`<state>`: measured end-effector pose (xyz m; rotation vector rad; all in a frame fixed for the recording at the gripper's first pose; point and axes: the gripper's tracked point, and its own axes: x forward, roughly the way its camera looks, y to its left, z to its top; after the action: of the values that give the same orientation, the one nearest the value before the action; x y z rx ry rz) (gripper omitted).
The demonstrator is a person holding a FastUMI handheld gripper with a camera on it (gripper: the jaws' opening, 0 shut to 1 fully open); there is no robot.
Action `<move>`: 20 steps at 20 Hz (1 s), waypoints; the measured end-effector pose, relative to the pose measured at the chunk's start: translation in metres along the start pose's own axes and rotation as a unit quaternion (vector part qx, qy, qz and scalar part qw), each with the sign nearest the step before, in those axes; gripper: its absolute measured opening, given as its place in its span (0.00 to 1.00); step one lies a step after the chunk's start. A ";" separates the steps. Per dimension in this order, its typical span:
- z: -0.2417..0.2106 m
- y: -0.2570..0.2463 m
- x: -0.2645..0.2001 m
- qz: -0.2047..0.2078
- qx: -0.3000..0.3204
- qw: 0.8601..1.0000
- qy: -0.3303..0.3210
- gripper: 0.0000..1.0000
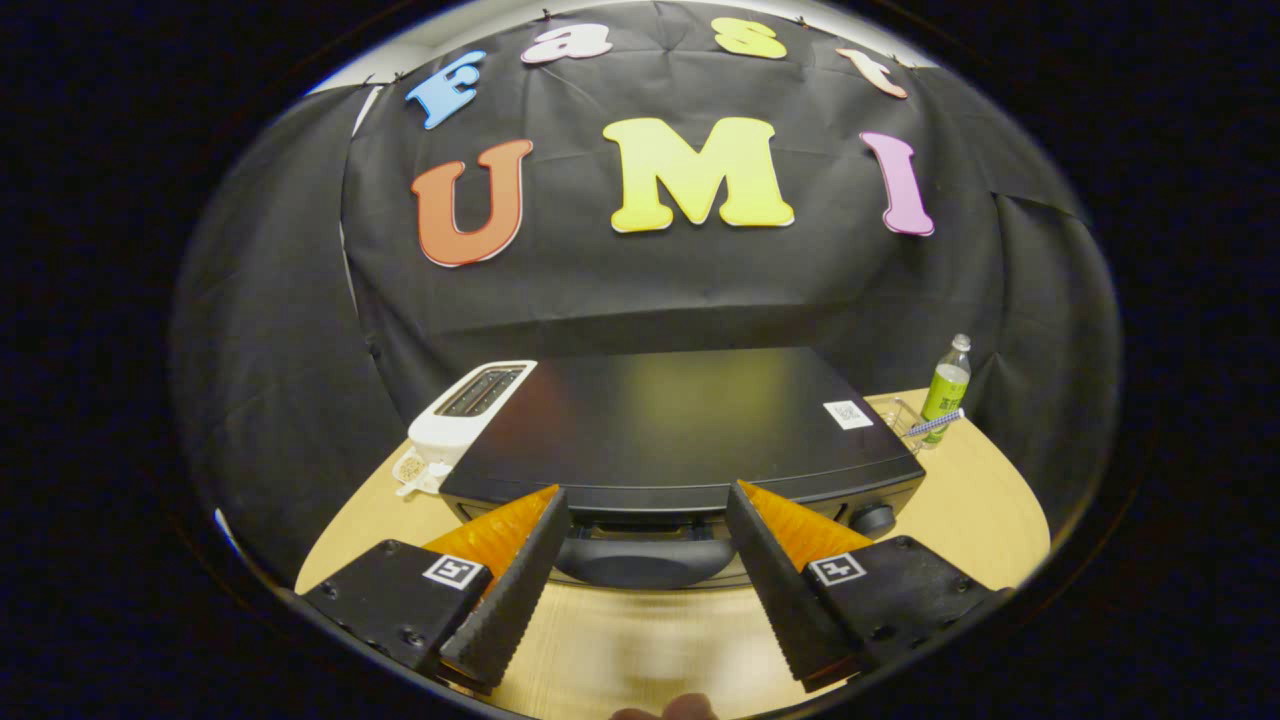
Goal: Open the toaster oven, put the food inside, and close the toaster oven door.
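Two spread jaws, toaster oven [680, 430] handle between

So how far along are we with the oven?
Nothing looks done yet: the oven door appears shut. In hand: the gripper is open, its fingers on either side of the door handle, not pressing on it. Left: pull the door open, put the food in, close the door. I can't pick out the food from here.
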<state>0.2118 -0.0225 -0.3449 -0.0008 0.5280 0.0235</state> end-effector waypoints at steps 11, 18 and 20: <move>-0.022 0.000 -0.010 -0.013 -0.022 0.999 -0.023 1.00; -0.082 0.000 -0.050 -0.001 -0.025 0.999 0.029 1.00; -0.102 -0.001 -0.059 -0.001 -0.034 0.998 0.054 1.00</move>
<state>0.1095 -0.0257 -0.4038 -0.0699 0.6353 0.0405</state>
